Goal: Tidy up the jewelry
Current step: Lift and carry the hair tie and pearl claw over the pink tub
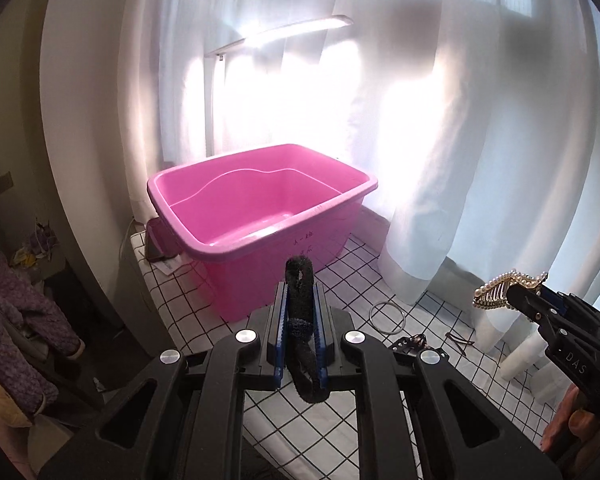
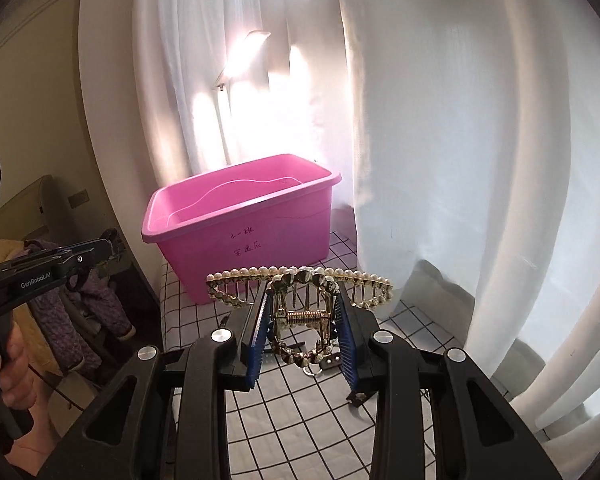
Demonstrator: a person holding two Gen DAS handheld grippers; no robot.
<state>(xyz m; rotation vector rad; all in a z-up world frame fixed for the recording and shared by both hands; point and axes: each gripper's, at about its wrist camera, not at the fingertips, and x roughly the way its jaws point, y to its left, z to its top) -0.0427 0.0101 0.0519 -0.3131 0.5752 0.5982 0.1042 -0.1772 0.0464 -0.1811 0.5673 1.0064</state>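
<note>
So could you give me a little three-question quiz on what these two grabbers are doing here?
1. True or false: the pink tub already has jewelry in it.
2. What does the left gripper hold?
A. black hair tie
B. silver bangle
C. nothing
3. Fill in: the right gripper clamps a gold, pearl-trimmed hair ____.

Key: 1 false, its visible inside looks empty; 2 A; 3 claw clip.
</note>
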